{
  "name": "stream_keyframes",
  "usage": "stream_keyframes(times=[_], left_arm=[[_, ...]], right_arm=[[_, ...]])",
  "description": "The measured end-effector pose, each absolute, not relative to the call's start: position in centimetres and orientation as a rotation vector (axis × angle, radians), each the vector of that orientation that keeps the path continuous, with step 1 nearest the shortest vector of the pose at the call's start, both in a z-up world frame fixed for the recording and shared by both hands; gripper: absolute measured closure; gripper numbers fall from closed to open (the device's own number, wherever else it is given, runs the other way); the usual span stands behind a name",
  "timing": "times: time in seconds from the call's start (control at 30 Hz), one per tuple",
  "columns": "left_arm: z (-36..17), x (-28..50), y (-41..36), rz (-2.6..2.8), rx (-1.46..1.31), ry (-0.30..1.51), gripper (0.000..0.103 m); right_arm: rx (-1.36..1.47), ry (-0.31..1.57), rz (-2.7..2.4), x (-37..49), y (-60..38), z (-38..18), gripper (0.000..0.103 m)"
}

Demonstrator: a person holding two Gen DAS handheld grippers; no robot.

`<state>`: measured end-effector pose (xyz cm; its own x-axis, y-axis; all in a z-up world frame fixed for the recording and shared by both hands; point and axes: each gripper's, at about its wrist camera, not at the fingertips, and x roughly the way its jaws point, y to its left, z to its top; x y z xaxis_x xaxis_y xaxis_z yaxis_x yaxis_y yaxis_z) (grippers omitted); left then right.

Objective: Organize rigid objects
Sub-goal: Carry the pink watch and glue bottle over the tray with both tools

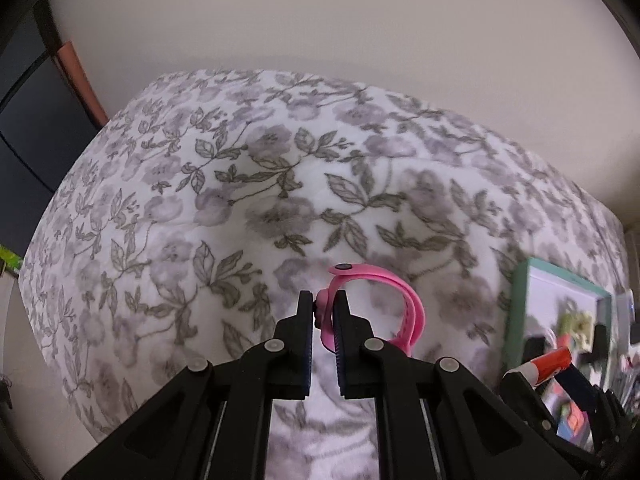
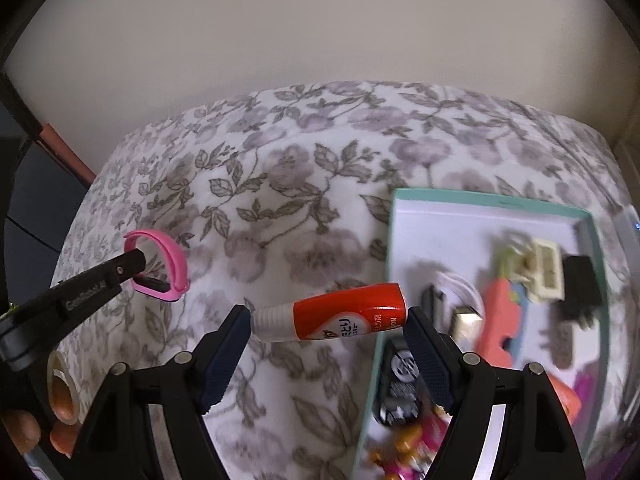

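My left gripper (image 1: 323, 308) is shut on a pink wristband (image 1: 404, 304), holding it above the floral bedspread (image 1: 240, 184). In the right wrist view the wristband (image 2: 176, 258) hangs from the left gripper's fingers (image 2: 128, 266) at the left. My right gripper (image 2: 328, 320) is shut on an orange-and-white glue bottle (image 2: 344, 312), held sideways between the pads just left of a teal-rimmed box (image 2: 492, 199). The bottle's end (image 1: 548, 364) shows at the right of the left wrist view.
The box (image 1: 520, 312) holds several small items: a black charger (image 2: 580, 280), a beige block (image 2: 546, 270), a salmon toy (image 2: 500, 316), a USB cable (image 2: 464, 316). A tape roll (image 2: 60, 392) sits at lower left. A beige wall (image 2: 320, 32) rises behind the bed.
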<state>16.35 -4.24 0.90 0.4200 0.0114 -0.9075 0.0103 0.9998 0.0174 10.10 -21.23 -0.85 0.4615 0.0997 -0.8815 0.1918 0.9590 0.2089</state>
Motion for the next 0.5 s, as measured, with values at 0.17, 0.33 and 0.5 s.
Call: stream_keyframes(times=[0.17,0.33,0.5], left_arm=[[2.5,13.9,-4.8,-0.042,0.018,1.105,0.093],[3.9,11.2,-5.5,-0.077,0.024,1.056,0.093],[4.1,8.9,-6.4,-0.133,0.032,1.041,0.093]], right_arm=[[0.301,1.084,-0.089,6.7,-22.7,0.5,0.023],[0.312,1.076,-0.125,3.7,-24.2,1.0,0.023],[0.325,1.075,-0.163,1.0,-25.5,1.0,0.023]])
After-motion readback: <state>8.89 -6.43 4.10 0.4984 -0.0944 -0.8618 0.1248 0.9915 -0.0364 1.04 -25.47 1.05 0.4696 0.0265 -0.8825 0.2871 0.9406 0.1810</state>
